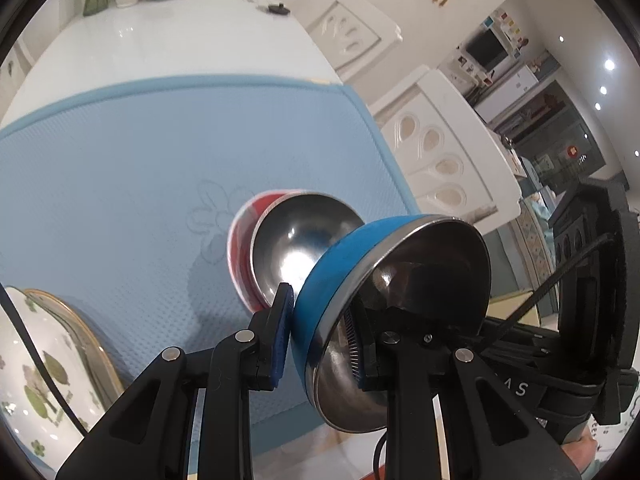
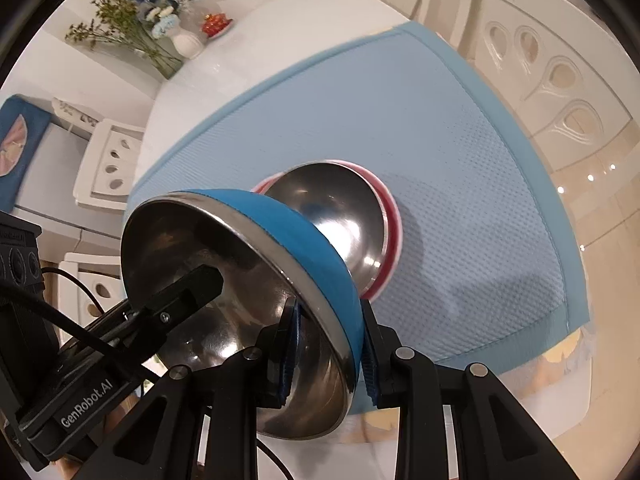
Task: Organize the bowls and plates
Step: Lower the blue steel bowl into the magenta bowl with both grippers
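A blue-sided steel bowl (image 1: 344, 264) is held in the air by both grippers, one on each side of its rim. My left gripper (image 1: 320, 340) is shut on its rim, one pad outside and one inside. My right gripper (image 2: 330, 356) is shut on the opposite rim of the same bowl (image 2: 296, 236). Below it, a red-sided steel bowl (image 1: 288, 236) sits upright on the light blue mat (image 1: 120, 184); it also shows in the right wrist view (image 2: 344, 216). The blue bowl hangs just above and beside the red one.
White floral plates with gold rims (image 1: 36, 364) lie at the mat's near left. The white table (image 1: 160, 40) holds a vase (image 2: 186, 42), a red lidded dish (image 2: 216, 24) and a small black object (image 1: 278, 9) at its far end. White chairs (image 1: 436, 160) stand around.
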The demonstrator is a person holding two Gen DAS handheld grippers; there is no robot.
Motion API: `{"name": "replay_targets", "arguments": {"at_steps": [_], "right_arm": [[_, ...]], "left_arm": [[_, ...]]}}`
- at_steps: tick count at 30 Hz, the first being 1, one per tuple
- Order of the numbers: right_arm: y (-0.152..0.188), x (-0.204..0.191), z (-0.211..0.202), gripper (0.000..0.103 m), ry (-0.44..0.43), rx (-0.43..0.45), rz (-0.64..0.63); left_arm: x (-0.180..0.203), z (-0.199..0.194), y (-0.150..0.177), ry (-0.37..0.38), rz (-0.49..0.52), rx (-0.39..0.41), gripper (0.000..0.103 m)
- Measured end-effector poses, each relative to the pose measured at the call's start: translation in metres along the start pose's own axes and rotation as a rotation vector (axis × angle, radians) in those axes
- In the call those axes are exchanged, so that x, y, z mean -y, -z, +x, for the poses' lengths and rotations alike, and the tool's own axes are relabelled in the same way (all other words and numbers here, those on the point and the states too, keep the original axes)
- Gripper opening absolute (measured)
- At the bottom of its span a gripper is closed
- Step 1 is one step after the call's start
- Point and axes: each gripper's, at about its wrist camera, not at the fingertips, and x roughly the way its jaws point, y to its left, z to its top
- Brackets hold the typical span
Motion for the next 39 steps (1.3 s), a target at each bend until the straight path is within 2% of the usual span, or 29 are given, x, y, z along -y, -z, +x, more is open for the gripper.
{"name": "replay_targets", "arguments": {"at_steps": [6,13,24,30,39], "right_arm": [[-0.007,0.009,0.015,0.028,0.013,-0.039,0.026],[-0.028,0.009,0.021,0.028,0.032,-0.026,0.024],[-0.028,0.029,0.041,0.028,-0.005,-0.091,0.074],[-0.029,0.033,0.040,0.028,-0.021,-0.087,0.078],[-0.027,0.040,0.026,0.028,-0.041,-0.069,0.081]], "left_arm": [[-0.004,0.017,-0.004,0.003,-0.009,-0.034,0.022],[-0.007,0.032,-0.016,0.026,-0.017,-0.050,0.022],[-0.003,0.048,-0.013,-0.017,0.015,-0.095,0.022],[-0.003,0.037,-0.016,-0.088,0.037,-0.059,0.025],[-0.029,0.014,-0.019,-0.099,-0.027,-0.006,0.026]]}}
